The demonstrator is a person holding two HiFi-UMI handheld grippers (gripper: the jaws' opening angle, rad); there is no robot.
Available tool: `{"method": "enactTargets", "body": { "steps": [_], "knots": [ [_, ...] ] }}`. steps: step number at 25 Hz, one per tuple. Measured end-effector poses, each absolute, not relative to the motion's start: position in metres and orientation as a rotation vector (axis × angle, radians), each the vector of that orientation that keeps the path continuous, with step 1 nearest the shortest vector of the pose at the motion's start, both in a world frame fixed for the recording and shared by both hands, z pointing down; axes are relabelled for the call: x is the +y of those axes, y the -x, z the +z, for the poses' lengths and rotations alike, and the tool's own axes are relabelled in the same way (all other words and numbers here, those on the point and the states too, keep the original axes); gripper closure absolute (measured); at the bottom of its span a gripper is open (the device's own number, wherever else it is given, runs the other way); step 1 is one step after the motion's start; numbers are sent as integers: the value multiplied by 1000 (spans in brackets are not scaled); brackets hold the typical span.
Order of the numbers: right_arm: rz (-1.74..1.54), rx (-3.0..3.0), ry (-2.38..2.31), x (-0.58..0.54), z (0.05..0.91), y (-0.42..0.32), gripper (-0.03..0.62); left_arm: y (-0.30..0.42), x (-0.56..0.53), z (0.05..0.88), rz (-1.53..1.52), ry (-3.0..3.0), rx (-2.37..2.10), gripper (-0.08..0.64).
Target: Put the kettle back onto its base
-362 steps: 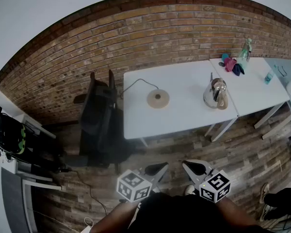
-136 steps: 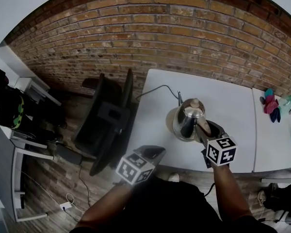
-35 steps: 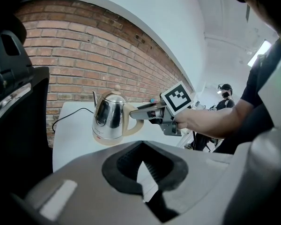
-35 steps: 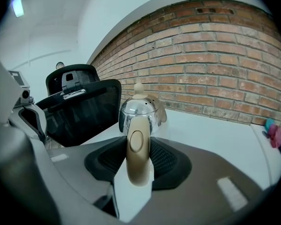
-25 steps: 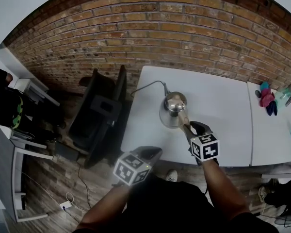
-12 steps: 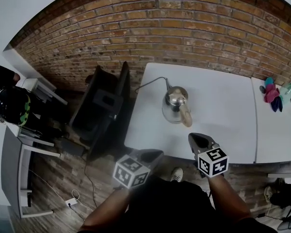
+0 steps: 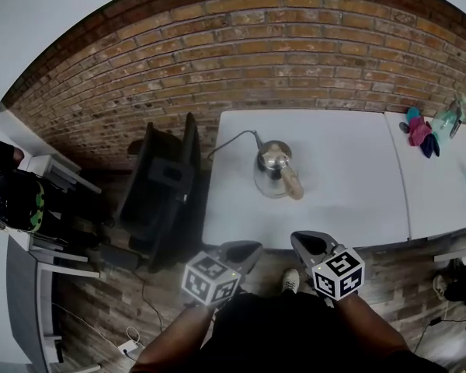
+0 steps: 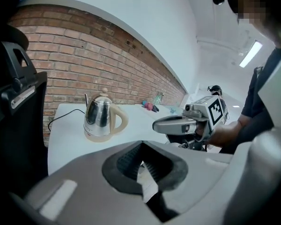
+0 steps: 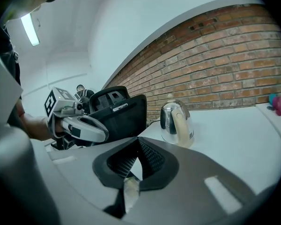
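As the kettle [image 7: 272, 169] stands upright, its spout [image 7: 257, 140] faces the brick wall [image 7: 295, 53].

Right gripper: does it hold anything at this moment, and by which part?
Nothing. The right gripper is shut and empty; the kettle stands apart from it on the table.

The kettle [image 7: 273, 171] stands on the white table [image 7: 349, 142].

The round beige base [image 8: 96, 137] is mostly hidden beneath the shiny steel kettle [image 8: 98, 115]. On the far right, the pink and blue items [image 7: 418, 132] are too small to identify.
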State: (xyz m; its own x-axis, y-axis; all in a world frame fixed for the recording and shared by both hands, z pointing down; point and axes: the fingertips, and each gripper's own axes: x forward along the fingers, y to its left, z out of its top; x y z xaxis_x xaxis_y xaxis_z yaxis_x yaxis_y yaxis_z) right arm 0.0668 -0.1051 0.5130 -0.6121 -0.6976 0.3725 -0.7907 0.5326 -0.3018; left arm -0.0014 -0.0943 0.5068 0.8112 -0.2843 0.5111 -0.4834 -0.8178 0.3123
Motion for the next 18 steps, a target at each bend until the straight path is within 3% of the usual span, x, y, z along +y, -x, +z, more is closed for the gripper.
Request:
{"method": "enactTargets", "body": {
  "steps": [18],
  "knots": [
    [721,-2478,-1481,-40,490,23,568,80,-52,489,557,-2662,-350,560]
  ]
}}
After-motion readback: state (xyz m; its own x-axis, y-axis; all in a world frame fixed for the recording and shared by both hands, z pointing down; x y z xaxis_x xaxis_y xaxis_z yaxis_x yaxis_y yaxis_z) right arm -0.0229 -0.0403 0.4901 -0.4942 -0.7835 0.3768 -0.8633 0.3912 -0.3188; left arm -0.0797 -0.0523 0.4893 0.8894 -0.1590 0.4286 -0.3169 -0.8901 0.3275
